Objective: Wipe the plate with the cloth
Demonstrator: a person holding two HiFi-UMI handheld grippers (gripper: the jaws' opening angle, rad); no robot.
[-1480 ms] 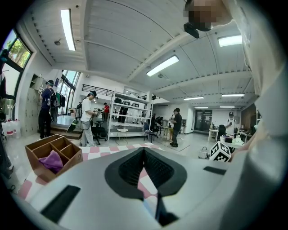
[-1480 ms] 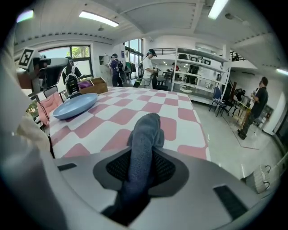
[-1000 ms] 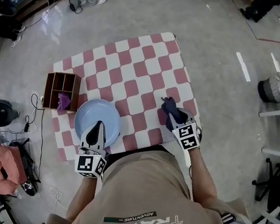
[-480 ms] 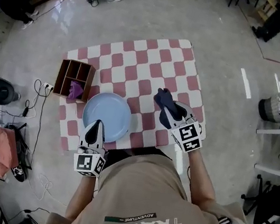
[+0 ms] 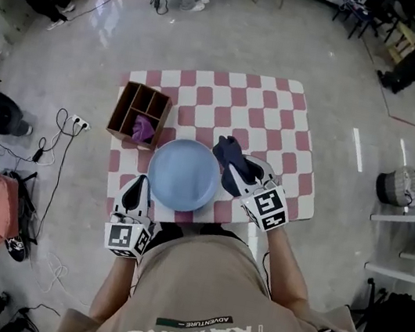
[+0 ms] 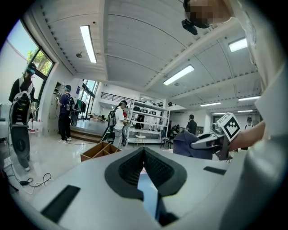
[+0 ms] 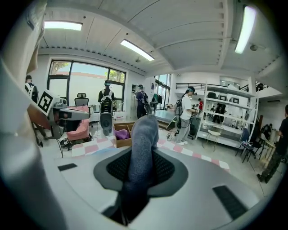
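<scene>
A light blue plate (image 5: 183,174) lies on the checkered table (image 5: 279,118) near its front edge. My right gripper (image 5: 232,163) is shut on a dark blue cloth (image 5: 225,152), which hangs just off the plate's right rim. In the right gripper view the cloth (image 7: 142,134) stands up between the pads, with the plate (image 7: 105,151) beyond it to the left. My left gripper (image 5: 139,183) hovers just off the plate's lower left rim. Its jaws meet at the tips (image 6: 144,149), nothing is held, and a sliver of light blue shows in the slit below them.
A wooden compartment box (image 5: 138,115) holding a purple cloth (image 5: 144,128) stands at the table's left edge, just behind the plate. The person's torso fills the near side. Cables, a pink chair and other people are on the floor around the table.
My right gripper carried the cloth left and up, from the table's right side to the plate's right rim. My left gripper slid left, from over the plate to beside its rim.
</scene>
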